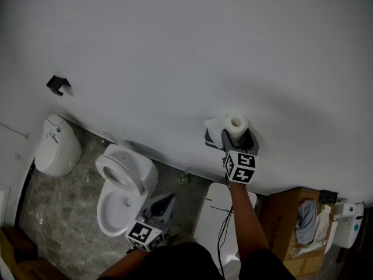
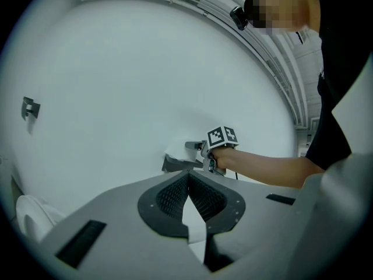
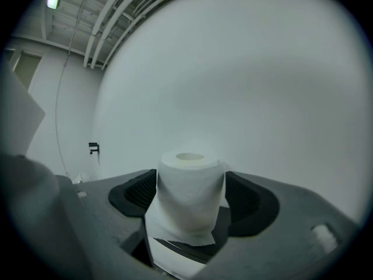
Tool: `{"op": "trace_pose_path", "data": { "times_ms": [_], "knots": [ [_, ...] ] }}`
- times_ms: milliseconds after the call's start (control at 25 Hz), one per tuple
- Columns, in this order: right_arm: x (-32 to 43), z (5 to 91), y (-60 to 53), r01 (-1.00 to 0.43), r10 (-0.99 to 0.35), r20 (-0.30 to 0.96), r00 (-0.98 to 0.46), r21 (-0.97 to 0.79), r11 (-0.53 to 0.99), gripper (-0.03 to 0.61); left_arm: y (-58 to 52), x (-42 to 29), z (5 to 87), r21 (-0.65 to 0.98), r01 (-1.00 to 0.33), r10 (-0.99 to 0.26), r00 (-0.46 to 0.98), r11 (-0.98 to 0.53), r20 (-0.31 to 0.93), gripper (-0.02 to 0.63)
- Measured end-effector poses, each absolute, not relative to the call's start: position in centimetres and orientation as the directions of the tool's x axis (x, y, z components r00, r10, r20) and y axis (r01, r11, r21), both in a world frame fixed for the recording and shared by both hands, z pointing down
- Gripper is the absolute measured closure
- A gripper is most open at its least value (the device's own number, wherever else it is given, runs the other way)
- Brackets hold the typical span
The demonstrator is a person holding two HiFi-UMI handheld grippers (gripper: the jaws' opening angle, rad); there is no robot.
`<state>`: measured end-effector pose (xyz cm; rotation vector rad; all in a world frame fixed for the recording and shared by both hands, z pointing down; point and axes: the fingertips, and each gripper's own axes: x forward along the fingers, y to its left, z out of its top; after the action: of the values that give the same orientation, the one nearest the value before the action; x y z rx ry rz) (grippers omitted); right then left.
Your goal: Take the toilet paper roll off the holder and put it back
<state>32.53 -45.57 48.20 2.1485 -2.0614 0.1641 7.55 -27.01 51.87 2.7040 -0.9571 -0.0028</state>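
A white toilet paper roll (image 1: 236, 124) stands upright, core hole up, on a dark holder (image 1: 211, 137) fixed to the white wall. A loose sheet hangs down its front. My right gripper (image 1: 237, 136) reaches level to it; in the right gripper view the roll (image 3: 189, 188) fills the gap between the two black pads (image 3: 135, 194), which flank it without visibly squeezing it. My left gripper (image 1: 165, 203) hangs low beside the toilet, jaws together with nothing in them (image 2: 187, 182). From the left gripper view, the right gripper (image 2: 201, 156) and the paper (image 2: 173, 156) appear small against the wall.
A white toilet (image 1: 119, 188) with its seat down stands at the lower left. A white bin (image 1: 55, 147) sits left of it. A black hook (image 1: 58, 84) is on the wall. A white box (image 1: 217, 214) and a cardboard box (image 1: 288, 217) lie under the holder.
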Motion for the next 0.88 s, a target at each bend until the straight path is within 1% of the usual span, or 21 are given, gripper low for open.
{"op": "trace_pose_path", "data": {
  "times_ms": [200, 400, 480, 560, 720, 880],
  "knots": [
    [32.5, 48.6, -47.0, -0.997, -0.977, 0.206, 0.047, 0.069, -0.033, 0.201, -27.0, 7.5, 52.1, 0.271, -0.620, -0.622, 0.778, -0.736, 0.090, 0.597],
    [32.6, 48.7, -48.1, -0.999, -0.977, 0.210, 0.038, 0.045, -0.029, 0.201, -26.7, 7.5, 52.3, 0.277, -0.621, -0.624, 0.776, -0.733, 0.089, 0.597],
    [32.3, 48.8, -48.3, -0.999, -0.978, 0.207, 0.017, 0.033, -0.011, 0.229, -26.7, 7.3, 52.3, 0.275, -0.633, -0.634, 0.767, -0.724, 0.096, 0.597],
    [32.2, 48.7, -48.2, -1.000, -0.979, 0.203, 0.005, 0.025, 0.000, 0.232, -26.6, 7.1, 52.4, 0.277, -0.638, -0.640, 0.762, -0.718, 0.097, 0.597],
    [32.1, 47.8, -47.3, -1.000, -0.985, 0.174, 0.002, 0.008, 0.000, 0.238, -26.5, 6.3, 52.5, 0.270, -0.653, -0.650, 0.751, -0.707, 0.114, 0.597],
    [31.4, 45.5, -45.7, -1.000, -0.990, 0.140, -0.012, -0.002, 0.012, 0.239, -26.2, 6.2, 52.1, 0.273, -0.654, -0.657, 0.748, -0.705, 0.096, 0.597]
  ]
}}
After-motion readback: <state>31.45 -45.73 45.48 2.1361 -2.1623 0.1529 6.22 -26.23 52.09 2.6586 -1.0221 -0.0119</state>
